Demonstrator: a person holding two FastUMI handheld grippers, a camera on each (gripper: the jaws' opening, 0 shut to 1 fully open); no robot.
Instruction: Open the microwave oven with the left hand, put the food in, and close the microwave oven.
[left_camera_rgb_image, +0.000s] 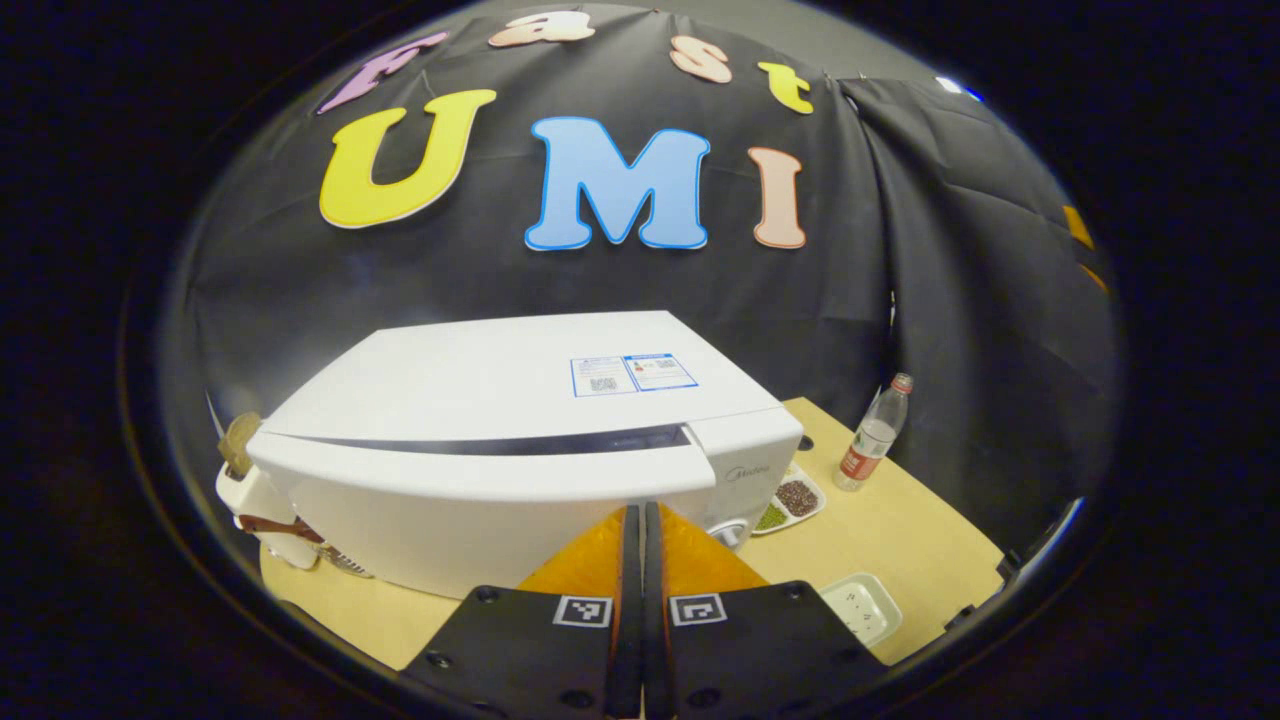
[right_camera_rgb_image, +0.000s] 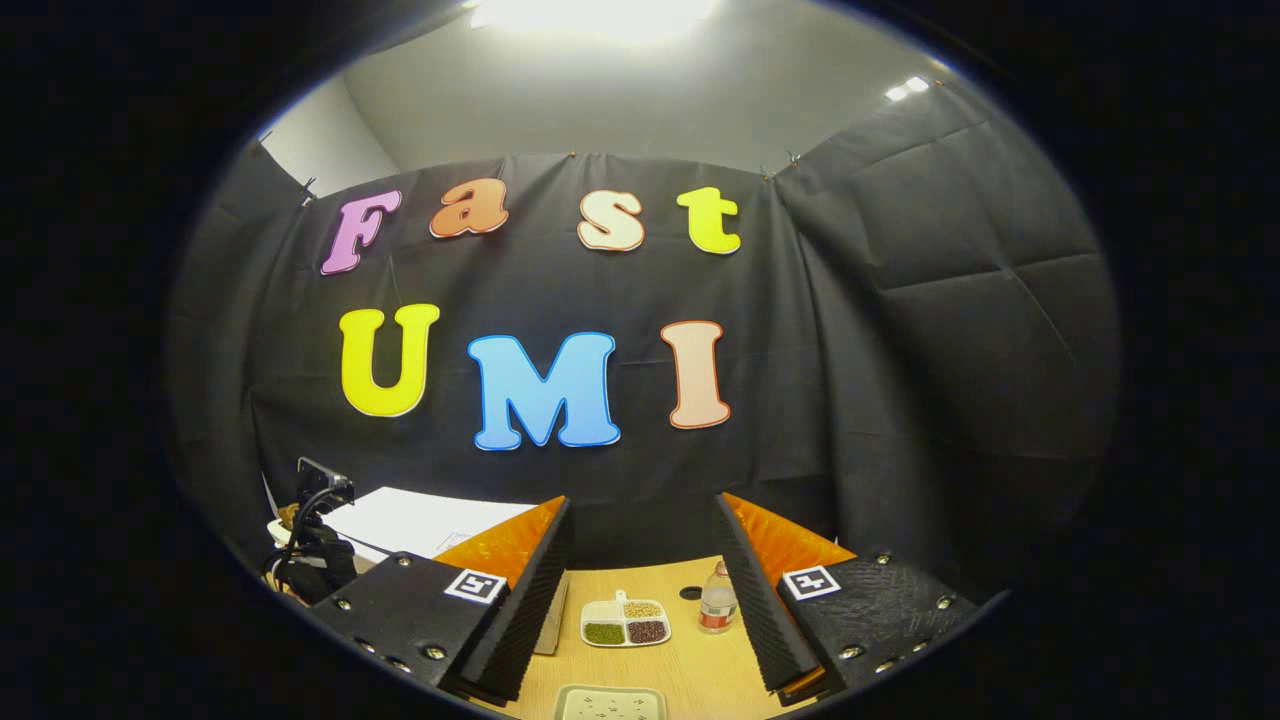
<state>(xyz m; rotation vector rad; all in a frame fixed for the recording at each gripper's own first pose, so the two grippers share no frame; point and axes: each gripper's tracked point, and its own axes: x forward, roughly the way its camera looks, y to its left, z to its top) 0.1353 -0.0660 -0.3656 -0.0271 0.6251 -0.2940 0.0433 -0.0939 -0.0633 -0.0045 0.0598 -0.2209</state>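
Observation:
The white microwave (left_camera_rgb_image: 500, 440) stands on the wooden table with its door closed, seen from above and in front. My left gripper (left_camera_rgb_image: 634, 512) hovers shut and empty just before the microwave's right front, near the control panel. Right of the microwave lies a white divided dish of food (left_camera_rgb_image: 795, 498) with green, brown and pale grains. In the right gripper view the same divided dish (right_camera_rgb_image: 625, 622) sits on the table between the fingers of my right gripper (right_camera_rgb_image: 643, 502), which is held open and empty well above it. The microwave's top (right_camera_rgb_image: 420, 520) shows at the left.
A plastic bottle (left_camera_rgb_image: 875, 435) with a red label stands at the back right of the table (left_camera_rgb_image: 900, 520). A small white tray (left_camera_rgb_image: 860, 605) lies near the front edge. Left of the microwave is a white toaster (left_camera_rgb_image: 262, 505) holding bread (left_camera_rgb_image: 240, 443).

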